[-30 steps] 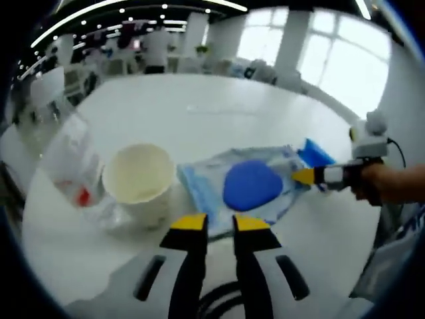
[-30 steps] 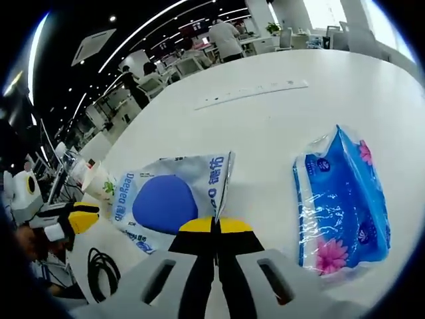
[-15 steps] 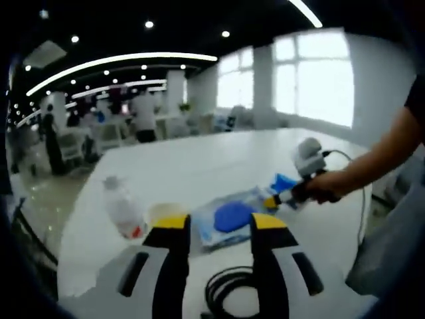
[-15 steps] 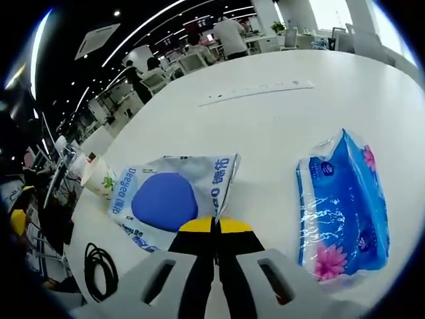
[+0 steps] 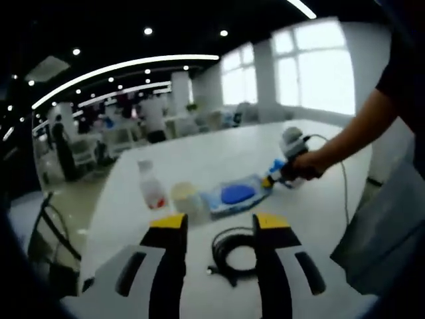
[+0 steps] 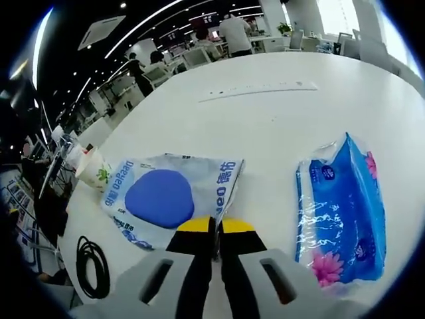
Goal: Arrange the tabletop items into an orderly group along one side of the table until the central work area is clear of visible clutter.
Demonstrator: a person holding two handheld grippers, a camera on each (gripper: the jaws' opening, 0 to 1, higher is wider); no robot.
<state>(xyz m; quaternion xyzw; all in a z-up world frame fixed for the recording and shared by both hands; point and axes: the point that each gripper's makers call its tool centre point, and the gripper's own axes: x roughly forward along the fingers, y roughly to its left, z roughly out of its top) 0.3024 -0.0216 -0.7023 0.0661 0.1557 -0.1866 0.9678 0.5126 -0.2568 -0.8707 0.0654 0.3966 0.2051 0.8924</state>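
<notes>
A wipes pack (image 6: 166,199) with a blue oval lid lies flat on the white table (image 6: 265,126). My right gripper (image 6: 216,229) is shut on its near edge. Right of it lies a blue flowered tissue pack (image 6: 342,206). A paper cup (image 6: 93,169) stands beyond the wipes pack's left end. In the left gripper view, my left gripper (image 5: 219,222) hangs open and holds nothing, well back from the table. Ahead of it are a coiled black cable (image 5: 232,256), the paper cup (image 5: 186,197), a small bottle (image 5: 151,193) and the wipes pack (image 5: 236,195). A hand holds the right gripper (image 5: 269,181) at that pack.
A long flat strip (image 6: 259,90) lies across the far part of the table. The black cable (image 6: 89,266) sits near the table's edge. The person's arm (image 5: 358,126) reaches in from the right. Desks, chairs and people fill the room behind.
The left gripper has drawn back from the cup and pack, with its jaws wider apart than a second ago. The right gripper stays on the wipes pack.
</notes>
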